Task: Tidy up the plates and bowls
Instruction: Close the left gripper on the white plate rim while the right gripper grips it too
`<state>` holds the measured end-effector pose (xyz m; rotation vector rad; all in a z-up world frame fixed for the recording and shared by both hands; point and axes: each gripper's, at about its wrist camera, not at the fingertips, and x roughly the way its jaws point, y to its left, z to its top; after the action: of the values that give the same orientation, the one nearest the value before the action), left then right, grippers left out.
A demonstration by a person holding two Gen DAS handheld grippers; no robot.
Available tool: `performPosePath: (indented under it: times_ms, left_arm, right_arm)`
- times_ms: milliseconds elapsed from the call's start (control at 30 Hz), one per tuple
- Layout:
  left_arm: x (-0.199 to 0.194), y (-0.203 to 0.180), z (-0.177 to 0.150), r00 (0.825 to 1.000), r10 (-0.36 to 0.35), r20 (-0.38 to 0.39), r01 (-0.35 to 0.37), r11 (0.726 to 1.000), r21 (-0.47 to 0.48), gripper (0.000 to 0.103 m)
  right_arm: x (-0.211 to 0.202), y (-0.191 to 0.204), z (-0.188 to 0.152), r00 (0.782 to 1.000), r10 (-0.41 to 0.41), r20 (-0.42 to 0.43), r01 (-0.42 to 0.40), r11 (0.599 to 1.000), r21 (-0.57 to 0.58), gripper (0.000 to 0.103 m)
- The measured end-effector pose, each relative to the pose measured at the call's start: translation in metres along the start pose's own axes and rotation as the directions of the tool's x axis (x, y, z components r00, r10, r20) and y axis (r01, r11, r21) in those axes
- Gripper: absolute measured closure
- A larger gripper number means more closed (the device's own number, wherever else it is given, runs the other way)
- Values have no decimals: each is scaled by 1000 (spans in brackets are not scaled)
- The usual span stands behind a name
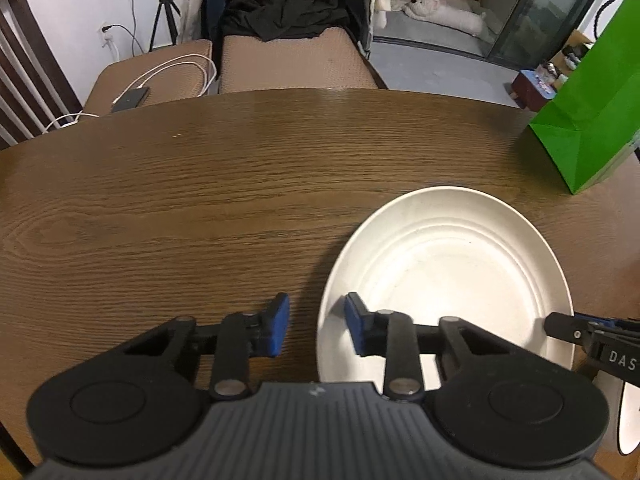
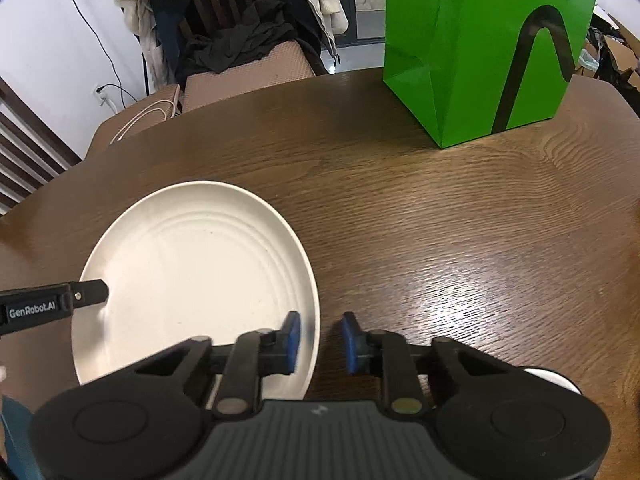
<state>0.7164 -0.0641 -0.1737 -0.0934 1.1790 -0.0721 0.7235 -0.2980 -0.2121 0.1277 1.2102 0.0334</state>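
Plate (image 1: 452, 264) lies flat on the wooden table (image 1: 180, 200), white and ribbed with concentric rings, between the two grippers. Left gripper (image 1: 317, 326) has its blue-padded jaws apart and straddling the plate's left rim: one pad over the plate's inner surface, the other over bare table just beside the rim. Whether either pad touches the plate cannot be told. Right gripper (image 2: 320, 340) likewise has its jaws apart, straddling the opposite rim of the plate (image 2: 192, 276), with its left pad above the plate and its right pad above the table (image 2: 460, 240). Each gripper's finger appears in the other's view: the right one enters at the lower right edge of the left wrist view, the left one (image 2: 90, 293) reaches over the rim in the right wrist view.

Beyond the plate, near the far right table edge, a green paper bag (image 2: 480, 48) stands upright, well apart from the plate. A second white dish edge (image 1: 630, 420) shows at the lower right of the left wrist view, its kind unclear. Behind the table stand cushioned chairs (image 1: 296, 64); one carries dark clothing (image 1: 296, 16), another a phone (image 1: 130, 99) with a white cable (image 1: 172, 68).
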Motion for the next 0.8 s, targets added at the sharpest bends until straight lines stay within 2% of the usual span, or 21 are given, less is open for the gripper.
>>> performPosePath:
  times_ms: [67,133,400,800]
  left_arm:
    - [0,-3,-1,1000,-18,-2,18,1000,2,89]
    - [-1,-6,-1,1000,-14,3,14,1000,10,90]
    - [-3,-18,-6,999,15,43,-18,998,64,91]
    - [-9,-18,-6,998,8,62,-13,997,74,91]
  right_arm:
    - [0,1,-1,1000,9,5,-9,1000,2,90]
    - [0,2,-2,1000,15,10,-15,1000,-2,94]
    - [-1,11,-7,997,-49,57,50,999,-5,94]
    - [-14,8,-11,995,-60,81,59,998,6,94]
